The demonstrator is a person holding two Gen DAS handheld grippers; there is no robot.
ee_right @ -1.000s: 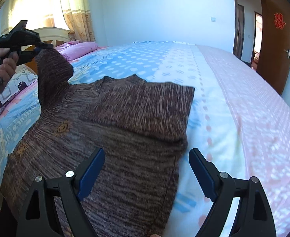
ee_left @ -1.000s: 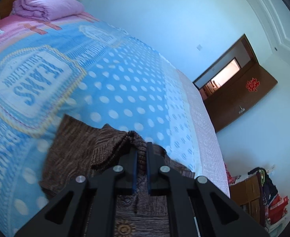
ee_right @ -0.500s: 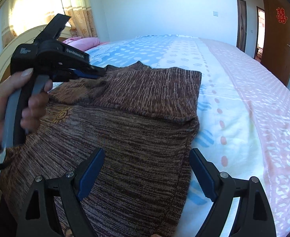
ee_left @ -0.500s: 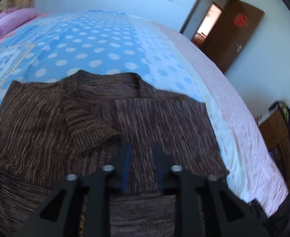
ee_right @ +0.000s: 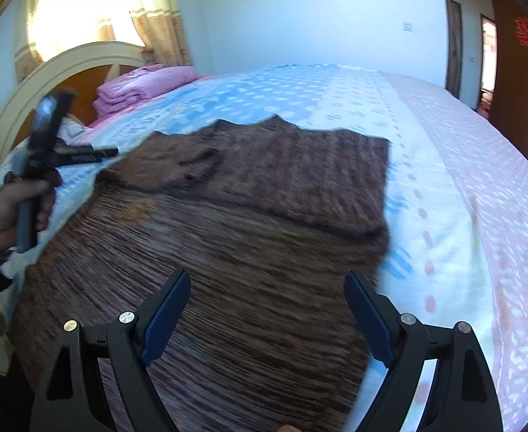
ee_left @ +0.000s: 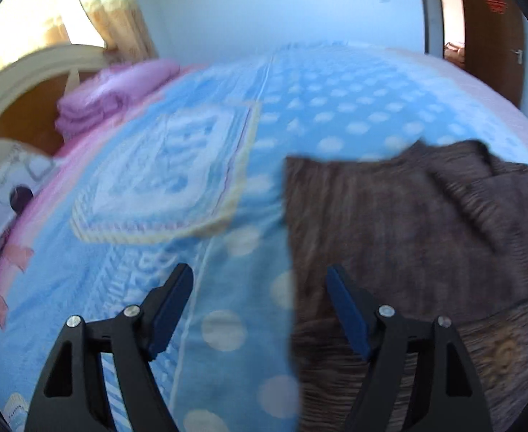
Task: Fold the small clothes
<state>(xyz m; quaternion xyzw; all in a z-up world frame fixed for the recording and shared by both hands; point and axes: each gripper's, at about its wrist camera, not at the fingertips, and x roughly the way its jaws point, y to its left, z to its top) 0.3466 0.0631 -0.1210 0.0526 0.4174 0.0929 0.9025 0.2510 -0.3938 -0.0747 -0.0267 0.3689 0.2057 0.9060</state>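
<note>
A second ago the left gripper (ee_left: 260, 284) was clamped on a sleeve of the brown sweater (ee_right: 249, 216) and held it up off the bed; now the sleeve lies folded across the sweater's chest, and the jaws have just been opening and stand wide with nothing between them. The left gripper has swung off to the side, so its fingers now straddle the sweater's edge, with the blue dotted blanket (ee_left: 177, 187) under one finger and brown knit under the other. From the right gripper's camera it shows far to the left, gripped by the person's hand (ee_right: 15, 212) beyond the sweater's edge. The right gripper (ee_right: 267, 288) has barely shifted: its jaws are spread wide and empty, hovering over the sweater's lower half, which lies flat straight ahead of it. The left camera's picture is smeared by motion, so the knit pattern and the print on the blanket are hard to read. The sweater's hem runs out of view beneath both tools, and the folded pink quilt (ee_right: 145, 84) lies far ahead by the headboard (ee_right: 40, 82).
</note>
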